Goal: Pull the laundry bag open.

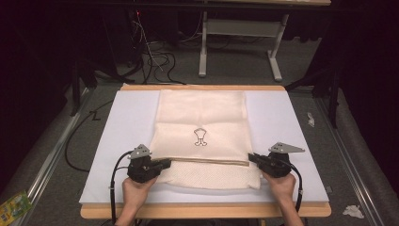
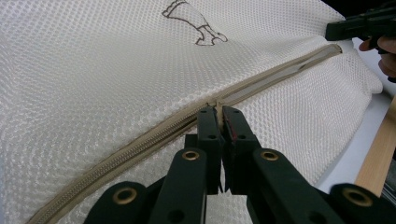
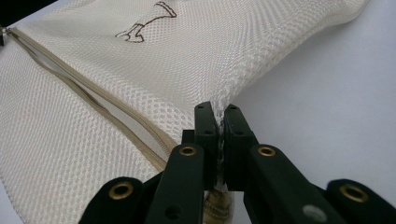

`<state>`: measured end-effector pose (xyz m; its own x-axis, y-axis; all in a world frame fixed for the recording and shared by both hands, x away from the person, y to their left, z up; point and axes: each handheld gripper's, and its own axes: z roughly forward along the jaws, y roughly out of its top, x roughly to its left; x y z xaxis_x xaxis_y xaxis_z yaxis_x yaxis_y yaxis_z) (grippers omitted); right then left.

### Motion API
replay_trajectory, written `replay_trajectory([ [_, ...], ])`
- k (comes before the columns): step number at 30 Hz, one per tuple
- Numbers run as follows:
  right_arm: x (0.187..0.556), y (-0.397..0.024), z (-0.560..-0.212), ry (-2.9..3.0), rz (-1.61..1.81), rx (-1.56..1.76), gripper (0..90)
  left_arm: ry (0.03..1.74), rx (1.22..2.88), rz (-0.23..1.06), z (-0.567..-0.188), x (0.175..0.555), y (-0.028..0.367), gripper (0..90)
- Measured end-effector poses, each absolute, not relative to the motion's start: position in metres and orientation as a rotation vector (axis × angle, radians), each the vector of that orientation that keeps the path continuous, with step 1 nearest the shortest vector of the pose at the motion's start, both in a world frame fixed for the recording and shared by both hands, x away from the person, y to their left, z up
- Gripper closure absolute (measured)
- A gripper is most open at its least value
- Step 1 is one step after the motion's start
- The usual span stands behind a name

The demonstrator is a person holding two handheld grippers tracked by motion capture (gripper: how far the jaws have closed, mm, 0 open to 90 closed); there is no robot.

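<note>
Near table edge: mesh laundry bag lies flat | zipper runs between our hands | left gripper pinches zipper's slider end | right gripper pinches bag's edge by far end

A mesh bag lies mid-bench — left tool and right tool at its zipper's opposite ends.
</note>
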<state>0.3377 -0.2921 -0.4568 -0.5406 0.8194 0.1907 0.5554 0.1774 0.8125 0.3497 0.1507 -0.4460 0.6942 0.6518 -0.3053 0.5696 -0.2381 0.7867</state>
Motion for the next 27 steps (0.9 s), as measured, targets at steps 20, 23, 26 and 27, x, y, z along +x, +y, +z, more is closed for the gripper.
replay_trajectory([
  [20,0.338,-0.294,-0.458,2.159,1.298,1.321,88.2,0.973,1.900,0.123,-0.445,0.349,0.162,87.1],
  [23,0.337,-0.294,-0.458,2.157,1.305,1.322,88.2,0.974,1.899,0.124,-0.444,0.349,0.163,87.1],
  [26,0.338,-0.294,-0.458,2.162,1.303,1.314,88.2,0.973,1.898,0.127,-0.444,0.349,0.163,87.1],
  [27,0.338,-0.294,-0.458,2.162,1.303,1.314,88.2,0.974,1.897,0.125,-0.444,0.349,0.163,87.1],
])
